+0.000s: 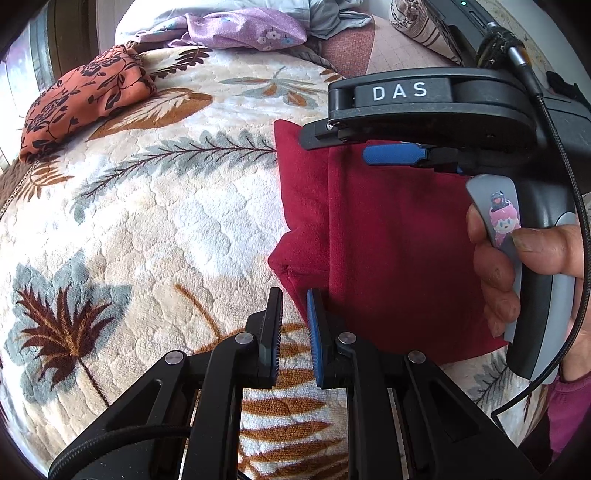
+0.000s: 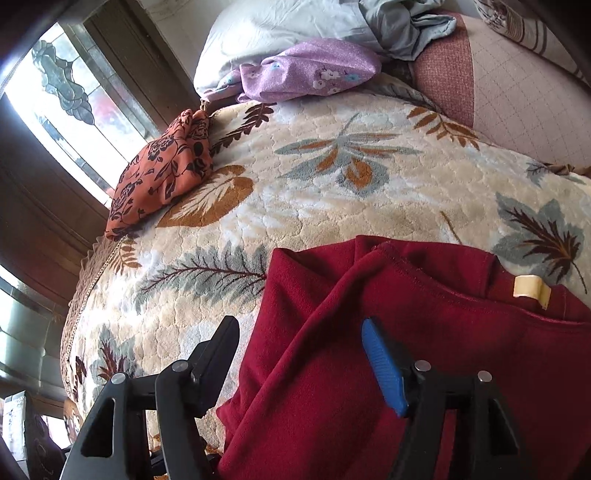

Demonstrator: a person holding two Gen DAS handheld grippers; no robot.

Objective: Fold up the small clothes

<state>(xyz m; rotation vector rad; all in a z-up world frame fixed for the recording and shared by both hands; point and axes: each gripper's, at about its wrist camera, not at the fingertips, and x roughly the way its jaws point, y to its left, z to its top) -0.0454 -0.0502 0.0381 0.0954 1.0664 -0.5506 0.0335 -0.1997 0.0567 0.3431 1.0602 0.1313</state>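
A dark red garment (image 1: 388, 251) lies partly folded on a leaf-patterned blanket (image 1: 166, 221). My left gripper (image 1: 293, 299) sits at the garment's near left corner, jaws a narrow gap apart, nothing clamped between them. My right gripper (image 1: 354, 146) hovers over the garment's far edge, held by a hand (image 1: 517, 266). In the right wrist view the right gripper (image 2: 299, 328) is wide open, with the red garment (image 2: 369, 369) lying between and under its fingers. A cream label (image 2: 530, 290) shows at the garment's neck.
An orange floral folded cloth (image 1: 81, 99) lies at the far left of the blanket. A purple floral cloth (image 1: 243, 29) and grey-blue bedding (image 2: 295, 33) are piled at the back. A window (image 2: 66, 110) is on the left.
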